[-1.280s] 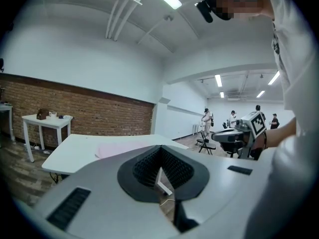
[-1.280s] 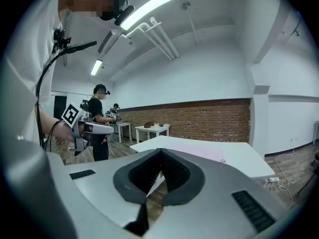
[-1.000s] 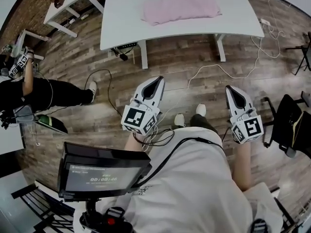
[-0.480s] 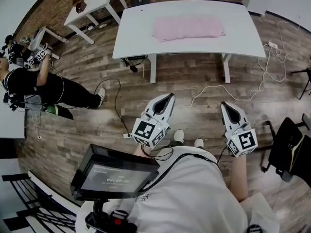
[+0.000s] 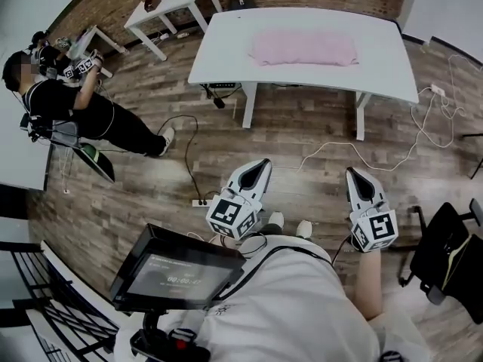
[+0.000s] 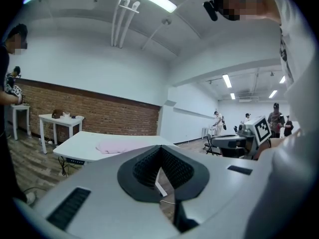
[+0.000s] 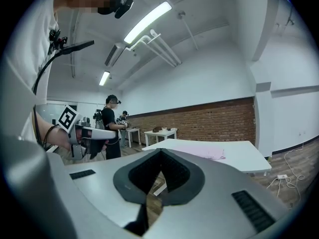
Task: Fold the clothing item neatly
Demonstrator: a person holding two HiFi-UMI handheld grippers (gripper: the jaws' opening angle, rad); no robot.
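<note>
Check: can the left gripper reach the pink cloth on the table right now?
Probably not yet: the left gripper, jaws shut, sits well short of the table, with open floor between it and the pink cloth. Nothing blocks the way.

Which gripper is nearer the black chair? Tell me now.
Right. The right gripper hangs beside the black chair; the left gripper is farther off, on the side away from it.

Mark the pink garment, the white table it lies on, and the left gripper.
pink garment (image 5: 304, 47), head view, middle of the cloth.
white table (image 5: 226, 55), head view, bare top to the left of the garment.
left gripper (image 5: 260, 166), head view, tip where its shut jaws meet.
</note>
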